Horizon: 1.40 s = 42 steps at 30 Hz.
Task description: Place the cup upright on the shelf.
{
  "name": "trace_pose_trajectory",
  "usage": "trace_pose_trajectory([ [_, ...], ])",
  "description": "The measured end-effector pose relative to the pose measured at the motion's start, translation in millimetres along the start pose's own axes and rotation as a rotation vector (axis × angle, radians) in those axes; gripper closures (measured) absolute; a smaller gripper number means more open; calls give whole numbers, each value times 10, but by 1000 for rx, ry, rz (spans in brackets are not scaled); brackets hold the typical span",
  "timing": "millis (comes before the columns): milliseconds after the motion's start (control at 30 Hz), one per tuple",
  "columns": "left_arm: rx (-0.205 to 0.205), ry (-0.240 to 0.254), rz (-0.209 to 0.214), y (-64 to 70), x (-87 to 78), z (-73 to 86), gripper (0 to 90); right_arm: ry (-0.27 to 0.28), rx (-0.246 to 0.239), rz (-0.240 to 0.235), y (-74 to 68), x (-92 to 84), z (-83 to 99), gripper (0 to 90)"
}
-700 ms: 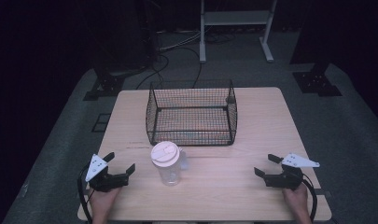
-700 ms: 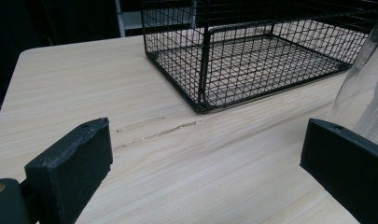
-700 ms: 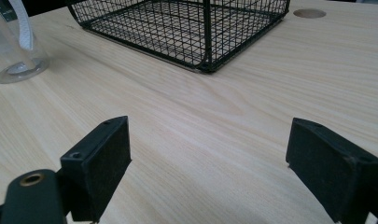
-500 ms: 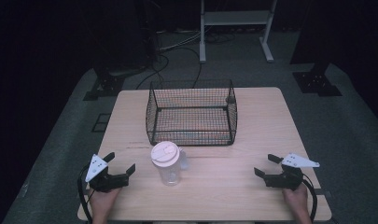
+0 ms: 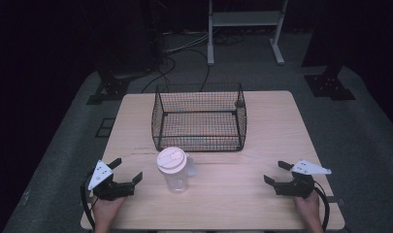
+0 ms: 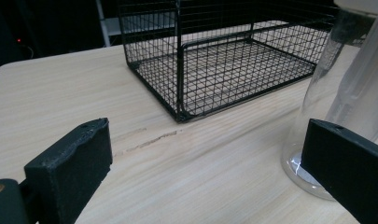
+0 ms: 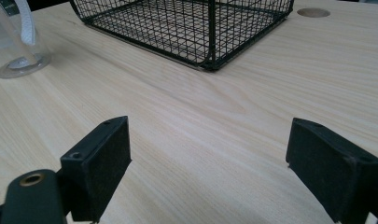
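Note:
A clear plastic bottle (image 5: 173, 171) with a white lid stands upright near the table's front, just before a black wire basket (image 5: 199, 119). My left gripper (image 5: 126, 171) rests open at the front left, a short way left of the bottle. In the left gripper view the bottle (image 6: 350, 93) rises at the right edge, beside the right jaw, with the basket (image 6: 224, 56) ahead. My right gripper (image 5: 277, 172) sits open at the front right with nothing between its jaws. The right gripper view shows the basket (image 7: 186, 23) ahead and the bottle's base (image 7: 18, 60) far left.
The wooden table (image 5: 281, 126) has a small round hole (image 7: 313, 12) near the basket's corner. A scratch (image 6: 144, 140) marks the wood in front of the basket. Cables and a white frame stand on the dark floor behind the table.

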<state>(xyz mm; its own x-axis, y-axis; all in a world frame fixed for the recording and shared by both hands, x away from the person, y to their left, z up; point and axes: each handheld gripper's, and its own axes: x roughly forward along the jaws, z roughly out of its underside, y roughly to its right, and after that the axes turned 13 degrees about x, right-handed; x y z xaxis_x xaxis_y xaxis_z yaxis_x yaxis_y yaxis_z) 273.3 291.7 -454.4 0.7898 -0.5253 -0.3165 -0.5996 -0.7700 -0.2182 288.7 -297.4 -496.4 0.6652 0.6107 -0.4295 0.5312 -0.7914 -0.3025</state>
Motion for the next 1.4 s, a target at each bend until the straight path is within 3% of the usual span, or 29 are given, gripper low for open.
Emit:
trace_pose_trajectory([
  [267,26,5,28,-39,-58,-156,0,-6,-8,4,-6,7,0,128],
  [500,34,25,78,-67,-163,-238,0,-8,-9,4,-9,8,0,128],
  [567,44,37,116,-58,-215,-287,0,-8,-11,5,-11,9,1,129],
  [767,52,48,149,-58,-304,-380,0,-8,-10,4,-8,7,0,128],
  [1033,90,29,220,-11,-357,-537,0,-8,-11,4,-8,9,0,128],
  [1400,129,41,279,93,-356,-681,0,-8,-9,4,-8,9,0,128],
])
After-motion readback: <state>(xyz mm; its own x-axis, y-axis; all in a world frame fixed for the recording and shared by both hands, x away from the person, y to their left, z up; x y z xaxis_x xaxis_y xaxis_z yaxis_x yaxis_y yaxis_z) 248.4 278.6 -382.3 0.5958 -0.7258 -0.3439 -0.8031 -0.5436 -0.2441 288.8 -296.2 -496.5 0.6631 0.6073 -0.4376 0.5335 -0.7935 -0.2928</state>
